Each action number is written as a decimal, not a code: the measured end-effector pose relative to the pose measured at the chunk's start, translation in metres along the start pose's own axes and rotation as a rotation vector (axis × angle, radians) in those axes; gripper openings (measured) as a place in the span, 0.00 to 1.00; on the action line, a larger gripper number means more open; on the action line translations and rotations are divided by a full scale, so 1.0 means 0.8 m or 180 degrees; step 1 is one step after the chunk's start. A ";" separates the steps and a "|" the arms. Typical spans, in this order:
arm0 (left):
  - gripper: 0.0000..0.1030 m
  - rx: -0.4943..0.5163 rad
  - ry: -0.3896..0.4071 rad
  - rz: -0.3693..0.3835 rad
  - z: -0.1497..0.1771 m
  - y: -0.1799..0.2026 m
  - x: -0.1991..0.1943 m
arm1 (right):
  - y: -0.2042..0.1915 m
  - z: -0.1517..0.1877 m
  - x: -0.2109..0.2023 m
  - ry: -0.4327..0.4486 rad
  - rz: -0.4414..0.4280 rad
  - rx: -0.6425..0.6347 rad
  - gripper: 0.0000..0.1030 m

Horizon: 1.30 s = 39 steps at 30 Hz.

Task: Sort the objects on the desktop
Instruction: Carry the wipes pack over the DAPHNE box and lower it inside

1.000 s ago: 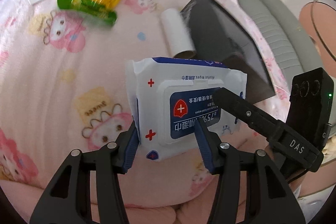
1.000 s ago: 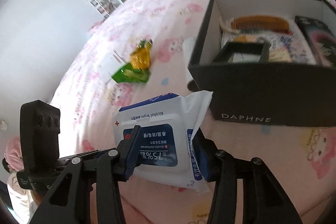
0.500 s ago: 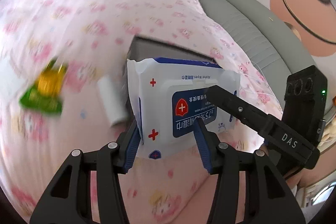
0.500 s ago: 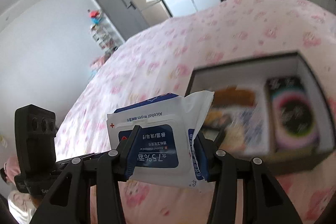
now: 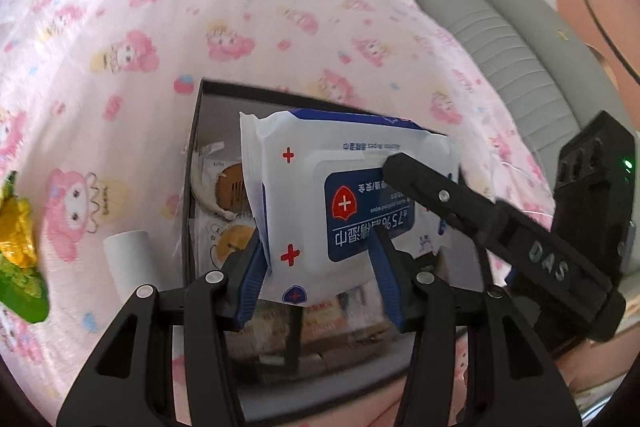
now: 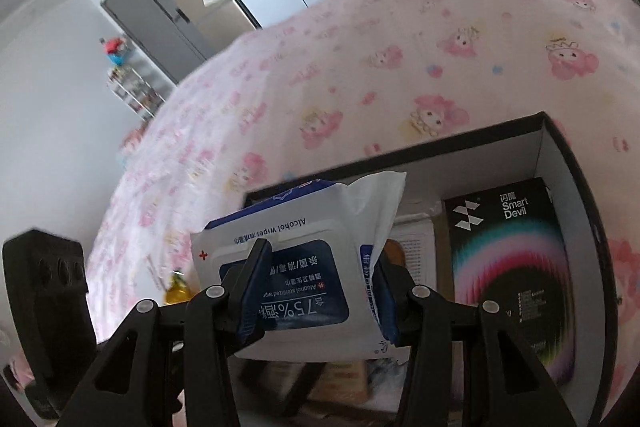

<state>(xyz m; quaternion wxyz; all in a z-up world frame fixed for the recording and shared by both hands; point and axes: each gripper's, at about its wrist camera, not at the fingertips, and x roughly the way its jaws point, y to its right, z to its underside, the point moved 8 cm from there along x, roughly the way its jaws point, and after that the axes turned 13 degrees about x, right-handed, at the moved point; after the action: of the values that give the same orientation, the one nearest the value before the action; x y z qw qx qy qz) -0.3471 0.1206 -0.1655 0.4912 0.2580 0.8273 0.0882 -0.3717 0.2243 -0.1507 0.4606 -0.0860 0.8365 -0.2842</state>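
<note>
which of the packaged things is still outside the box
The green and yellow snack packet, lying on the pink bedsheet left of the box; the wipes pack hangs over it.

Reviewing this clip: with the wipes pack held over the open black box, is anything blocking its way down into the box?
No lid covers the black box. The wipes pack, clamped by the left gripper and the right gripper, hangs over contents already inside: a comb and paper packets. The Smart Devil box fills the far side.

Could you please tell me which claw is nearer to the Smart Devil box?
Right. The right claw grips the end of the wipes pack just beside the Smart Devil box; the left claw holds the pack's far end, away from it.
</note>
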 end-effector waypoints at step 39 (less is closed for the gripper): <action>0.47 0.0535 -0.0560 -0.0815 0.015 0.011 0.056 | 0.081 0.000 0.021 -0.0240 0.0668 0.0119 0.54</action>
<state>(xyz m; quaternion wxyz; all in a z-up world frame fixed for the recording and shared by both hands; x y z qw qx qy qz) -0.3510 0.1497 -0.2023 0.5456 0.1974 0.8117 -0.0674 -0.3737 0.2712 -0.1990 0.5204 0.0000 0.8175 -0.2466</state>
